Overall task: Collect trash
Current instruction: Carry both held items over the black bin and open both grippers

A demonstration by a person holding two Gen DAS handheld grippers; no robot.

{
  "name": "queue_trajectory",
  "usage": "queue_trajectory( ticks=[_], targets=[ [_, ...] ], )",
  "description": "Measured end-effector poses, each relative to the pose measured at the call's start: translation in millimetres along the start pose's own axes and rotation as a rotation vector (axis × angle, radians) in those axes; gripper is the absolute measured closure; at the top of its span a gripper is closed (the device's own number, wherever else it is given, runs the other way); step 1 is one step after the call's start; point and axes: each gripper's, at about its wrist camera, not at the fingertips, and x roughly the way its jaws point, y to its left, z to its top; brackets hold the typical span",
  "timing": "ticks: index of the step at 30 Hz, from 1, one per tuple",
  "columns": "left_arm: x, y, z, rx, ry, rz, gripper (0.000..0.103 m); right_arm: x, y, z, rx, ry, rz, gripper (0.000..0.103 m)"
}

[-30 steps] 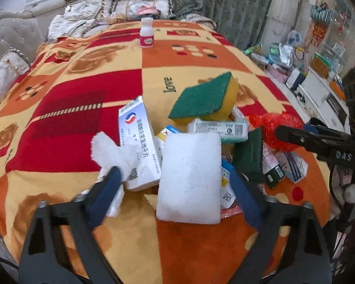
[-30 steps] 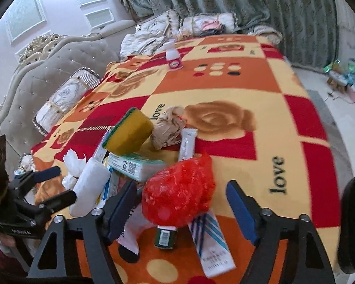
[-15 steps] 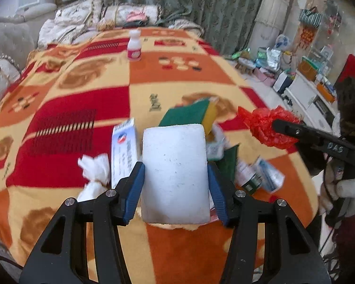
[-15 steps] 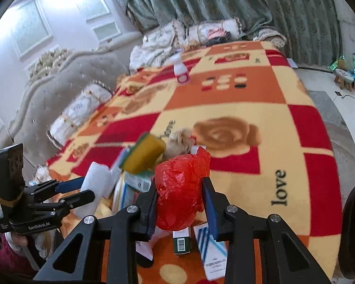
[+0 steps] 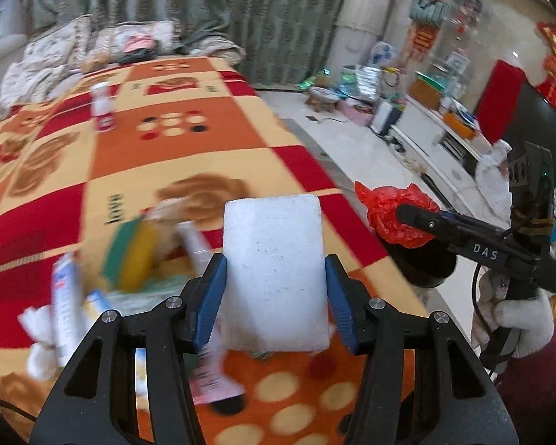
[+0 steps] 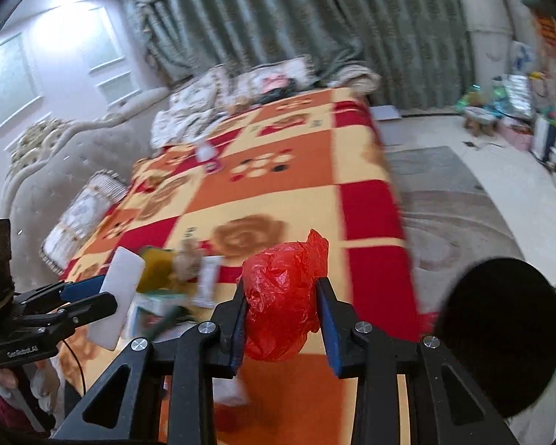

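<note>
Left wrist: jaws grip white block [image 5: 274, 274] above blurred patchwork blanket [image 5: 211, 148]; right clamps red bag [image 6: 283, 304].

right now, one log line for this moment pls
left gripper: shut on white sponge | right gripper: shut on red bag | both lifted off bed

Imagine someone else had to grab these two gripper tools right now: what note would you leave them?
Left gripper: shut on the white foam block, lifted off the bed.
Right gripper: shut on the crumpled red plastic bag, also lifted.
A round black bin sits on the floor beside the bed, near the right gripper.
Done: two pieces picked up. Neither is in the bin yet.
Left: drop both, probably into that bin, then return for the pile on the blanket: green-and-yellow sponge, small boxes, tissue wads. A small white bottle stands farther up the bed.
</note>
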Motion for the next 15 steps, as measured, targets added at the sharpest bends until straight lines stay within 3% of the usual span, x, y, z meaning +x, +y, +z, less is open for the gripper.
queue_trajectory(
  ticks=[9, 15],
  targets=[
    [55, -78, 21, 0.051, 0.051, -0.08, 0.051, -30, -85, -14, 0.112, -0.005, -0.149, 0.07],
    [81, -115, 24, 0.074, 0.082, -0.115, 0.051, -42, -126, -23, 0.174, -0.003, -0.201, 0.07]
  ],
)
